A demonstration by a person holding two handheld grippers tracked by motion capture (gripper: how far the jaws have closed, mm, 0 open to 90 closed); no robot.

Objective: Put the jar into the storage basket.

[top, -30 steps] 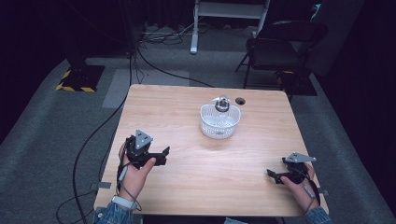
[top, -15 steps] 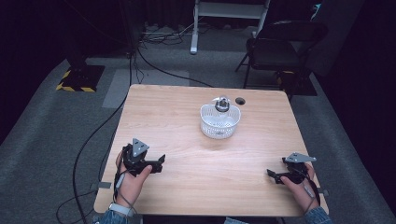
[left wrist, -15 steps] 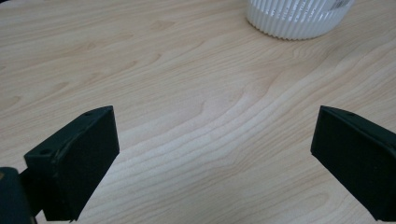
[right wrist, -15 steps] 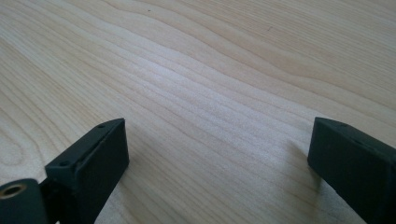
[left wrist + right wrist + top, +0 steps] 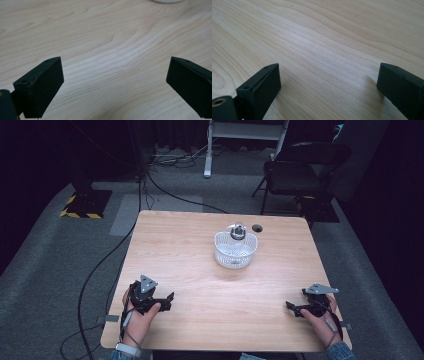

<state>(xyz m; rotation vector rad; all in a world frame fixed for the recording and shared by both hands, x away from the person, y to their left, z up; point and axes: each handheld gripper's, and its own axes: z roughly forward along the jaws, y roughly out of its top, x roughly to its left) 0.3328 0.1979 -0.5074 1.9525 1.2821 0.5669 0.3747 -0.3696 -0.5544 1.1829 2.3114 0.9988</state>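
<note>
Where basket [image 5: 235, 257] rests, mouth upward, axis vertical

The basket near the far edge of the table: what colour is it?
The basket is white, with a mesh-like wall; the high view shows it best.

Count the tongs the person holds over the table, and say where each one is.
2. The left tongs sit near the table's front left corner; the right tongs sit near its front right corner. Both are open, far from the basket.
</note>
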